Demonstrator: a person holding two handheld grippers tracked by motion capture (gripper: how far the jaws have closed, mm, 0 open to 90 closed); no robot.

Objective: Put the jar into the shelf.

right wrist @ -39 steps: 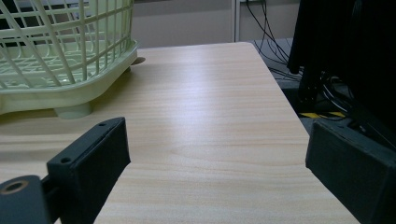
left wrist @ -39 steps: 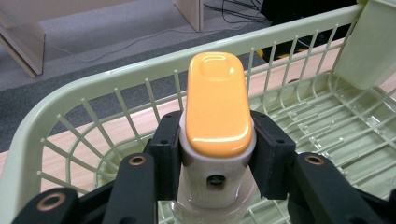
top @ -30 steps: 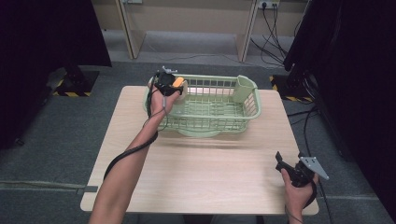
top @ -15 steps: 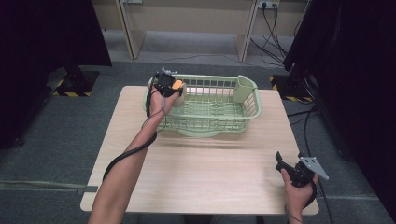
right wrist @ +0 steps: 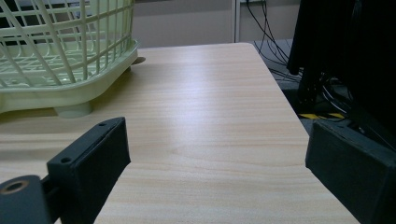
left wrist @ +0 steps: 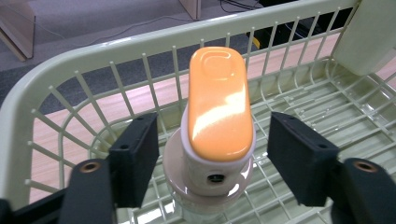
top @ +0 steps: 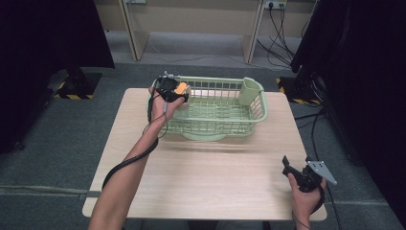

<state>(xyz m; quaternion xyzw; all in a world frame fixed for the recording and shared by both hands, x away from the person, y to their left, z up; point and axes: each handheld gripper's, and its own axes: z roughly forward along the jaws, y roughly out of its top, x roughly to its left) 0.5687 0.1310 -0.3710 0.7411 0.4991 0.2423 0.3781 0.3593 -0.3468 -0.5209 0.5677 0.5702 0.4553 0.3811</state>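
Observation:
A pale green plastic basket stands at the far middle of the wooden table. In its near-left corner an object with a glossy orange oval top on a white and beige body stands upright, its orange top also in the high view. My left gripper reaches over the basket rim. Its jaws have just been opening and now stand apart on either side of the object, with a gap at each pad. My right gripper is open and empty low over the table's near-right corner.
A tall cup-like pocket is built into the basket's far-right corner. The basket's foot rests on the table left of my right gripper. Black cables and dark stands lie on the floor around the table.
In the high view both hands and the basket keep their places; no shift is visible there.

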